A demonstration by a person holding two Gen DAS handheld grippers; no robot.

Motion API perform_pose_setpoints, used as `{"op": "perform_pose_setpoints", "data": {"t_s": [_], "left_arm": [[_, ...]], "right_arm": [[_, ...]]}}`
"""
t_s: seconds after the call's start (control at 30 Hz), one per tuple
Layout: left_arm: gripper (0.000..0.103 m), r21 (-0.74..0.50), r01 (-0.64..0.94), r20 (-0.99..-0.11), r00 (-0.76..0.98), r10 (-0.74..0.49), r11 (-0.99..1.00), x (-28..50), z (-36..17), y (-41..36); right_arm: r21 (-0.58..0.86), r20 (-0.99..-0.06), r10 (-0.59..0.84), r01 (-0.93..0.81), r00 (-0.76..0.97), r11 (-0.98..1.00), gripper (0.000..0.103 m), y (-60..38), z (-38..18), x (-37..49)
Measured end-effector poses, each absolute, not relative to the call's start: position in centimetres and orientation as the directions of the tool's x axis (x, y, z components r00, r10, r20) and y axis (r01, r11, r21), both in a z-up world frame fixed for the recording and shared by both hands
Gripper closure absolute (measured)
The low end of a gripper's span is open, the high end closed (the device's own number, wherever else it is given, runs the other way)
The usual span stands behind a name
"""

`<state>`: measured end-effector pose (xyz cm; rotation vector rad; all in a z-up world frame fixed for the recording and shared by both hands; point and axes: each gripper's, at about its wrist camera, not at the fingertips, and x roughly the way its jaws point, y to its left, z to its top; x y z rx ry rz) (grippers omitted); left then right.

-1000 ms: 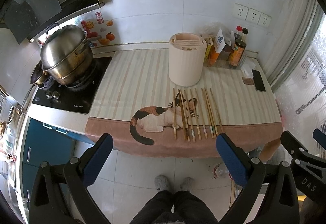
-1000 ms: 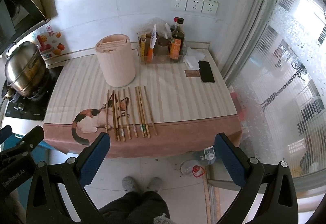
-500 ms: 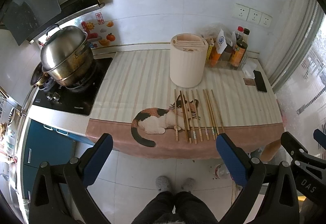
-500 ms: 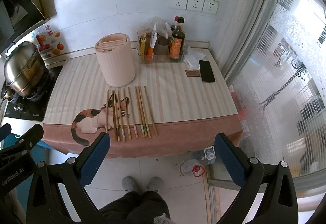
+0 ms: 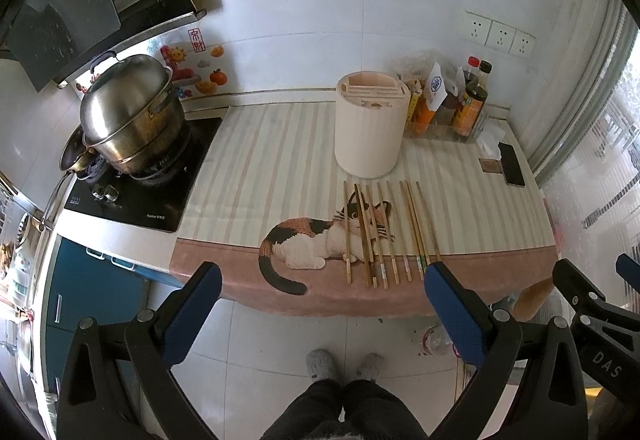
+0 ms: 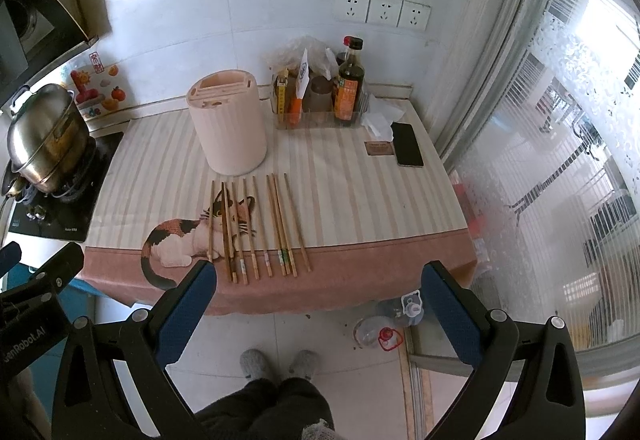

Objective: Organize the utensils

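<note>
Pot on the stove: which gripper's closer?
Left. The left gripper hangs right of the pot, off the counter's front; the right gripper hangs farther right.

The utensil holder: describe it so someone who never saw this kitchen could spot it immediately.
On the striped tablecloth with the cat print, look just behind the row of chopsticks. The utensil holder is the pale pink upright cylinder with slots in its top, far bulkier than the sauce bottles beside it.

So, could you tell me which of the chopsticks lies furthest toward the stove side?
The lone chopstick at the left end of the row, lying across the cat's face; the others sit further toward the window.
</note>
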<state>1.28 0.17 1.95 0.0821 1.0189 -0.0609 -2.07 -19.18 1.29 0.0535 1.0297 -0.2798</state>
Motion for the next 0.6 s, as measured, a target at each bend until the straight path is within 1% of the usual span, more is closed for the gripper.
{"op": "perform_pose_setpoints", "data": {"t_s": [0.6], "left_arm": [[0.000, 0.042, 0.096, -0.851, 0.524, -0.015, 0.994, 2.11, 2.13, 0.15]], "right_arm": [[-0.084, -0.848, -0.207, 0.261, 0.488, 0.962, 0.000, -19.07, 1.38, -1.72]]}}
